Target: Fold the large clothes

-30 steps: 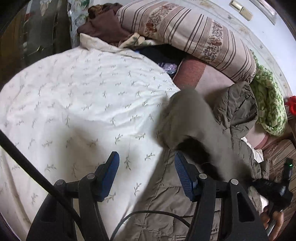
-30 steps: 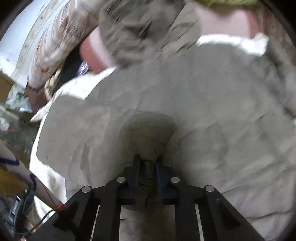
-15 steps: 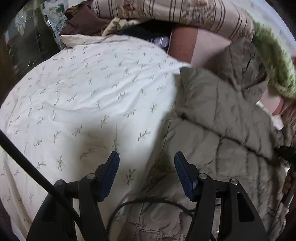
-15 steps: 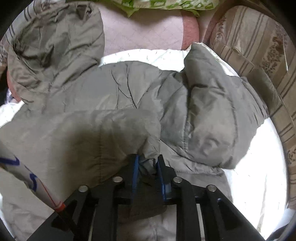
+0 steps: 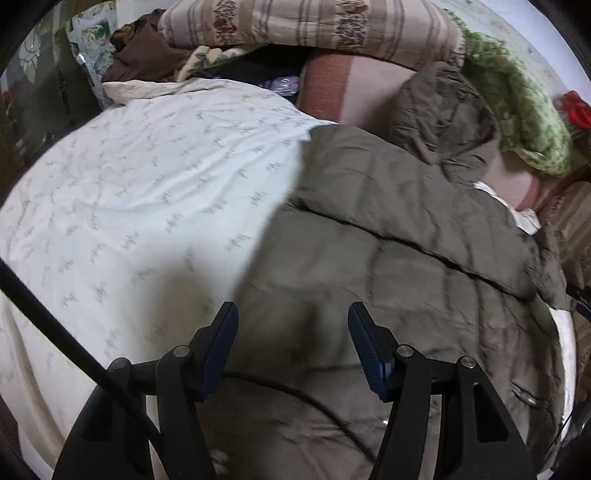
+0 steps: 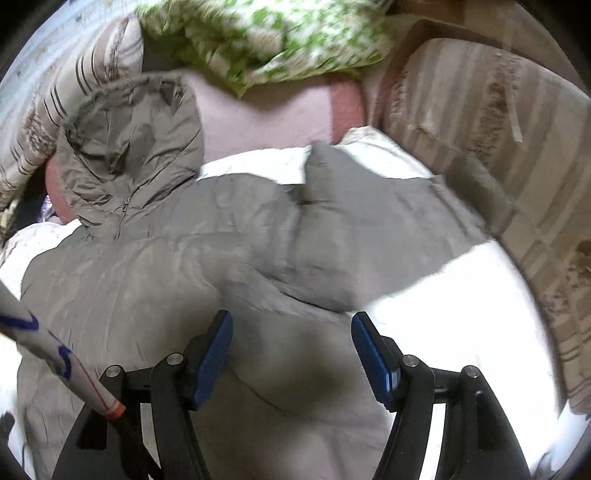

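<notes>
Bed first, left wrist view: we see a white duvet [image 5: 155, 192] with a small leaf print filling 9 to 12 o'clock. Striped pillow [image 5: 314, 26] lies along the top at 12, brown garment [image 5: 144, 51] bunched at 11, green patterned blanket [image 5: 517, 110] at 2, something red [image 5: 576, 110] at the 3 o'clock edge, blurred. Our olive quilted jacket [image 5: 388, 258] lies flat on the duvet from centre out to 4 o'clock, with its hood [image 5: 439, 114] up at 1 o'clock against a pink cushion [image 5: 332, 88]. One flap of the jacket lies over the body, edge running diagonally from centre toward 4. Left tool [image 5: 290, 343] at 6 o'clock hovers above the jacket with blue pads spread wide, holding nothing. Black cable [image 5: 55, 325] crosses from 9 toward 7.

Right wrist view, some motion blur: we see the same bed, white duvet [image 6: 461, 306] bright at 4 o'clock, striped bedding [image 6: 498, 166] bulging at 2 to 3, green blanket [image 6: 266, 40] at 12, striped pillow [image 6: 48, 122] at 10, pink cushion [image 6: 266, 118] under the blanket. Jacket [image 6: 147, 288] spreads from 9 through centre, hood [image 6: 136, 147] at 10 to 11, a sleeve [image 6: 351, 229] folded across at about 2 from centre. Right tool [image 6: 291, 350] at 6 o'clock has pads spread apart, nothing between them, jacket fabric below. White cable or strap with blue and red marks [image 6: 55, 358] cuts in at 8.
</notes>
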`<control>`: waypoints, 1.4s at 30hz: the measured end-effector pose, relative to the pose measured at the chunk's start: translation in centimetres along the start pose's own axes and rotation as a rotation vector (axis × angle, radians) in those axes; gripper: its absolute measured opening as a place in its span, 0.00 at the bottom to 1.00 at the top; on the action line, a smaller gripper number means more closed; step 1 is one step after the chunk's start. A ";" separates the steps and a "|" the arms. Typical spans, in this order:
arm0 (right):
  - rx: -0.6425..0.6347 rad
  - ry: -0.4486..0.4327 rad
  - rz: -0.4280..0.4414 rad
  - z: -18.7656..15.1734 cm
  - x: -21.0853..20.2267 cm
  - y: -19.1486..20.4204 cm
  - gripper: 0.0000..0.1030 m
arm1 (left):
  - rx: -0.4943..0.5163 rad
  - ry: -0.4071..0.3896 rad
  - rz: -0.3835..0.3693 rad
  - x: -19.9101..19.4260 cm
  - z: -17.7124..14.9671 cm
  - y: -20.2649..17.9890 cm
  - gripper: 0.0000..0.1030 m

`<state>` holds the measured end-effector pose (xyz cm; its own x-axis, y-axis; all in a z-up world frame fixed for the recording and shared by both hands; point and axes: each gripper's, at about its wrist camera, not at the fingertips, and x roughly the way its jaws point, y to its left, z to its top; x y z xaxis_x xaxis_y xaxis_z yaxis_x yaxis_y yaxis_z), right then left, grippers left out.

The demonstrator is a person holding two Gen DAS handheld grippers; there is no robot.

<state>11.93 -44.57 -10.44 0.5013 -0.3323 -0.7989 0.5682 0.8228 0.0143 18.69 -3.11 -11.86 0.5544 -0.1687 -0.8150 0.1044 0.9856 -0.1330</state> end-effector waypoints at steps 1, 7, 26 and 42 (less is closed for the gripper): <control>0.004 -0.012 -0.009 -0.4 -0.8 -1.0 0.69 | 0.014 0.002 -0.005 0.2 -0.2 -0.7 0.59; 0.105 0.005 -0.181 -1.3 -0.4 -11.7 0.71 | 0.099 -0.012 0.009 1.3 -1.8 -4.3 0.59; 0.334 0.051 -0.409 9.1 13.3 -25.5 0.71 | 0.152 -0.005 0.092 5.2 -2.8 -6.6 0.61; 0.270 -0.087 -0.320 12.0 4.8 -20.9 0.12 | 0.142 -0.185 0.090 -0.9 -1.9 -5.7 0.61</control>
<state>10.27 -68.94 -7.35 0.3189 -0.5982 -0.7352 0.8486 0.5257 -0.0597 16.03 -8.58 -11.39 0.7074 -0.0923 -0.7008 0.1556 0.9874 0.0270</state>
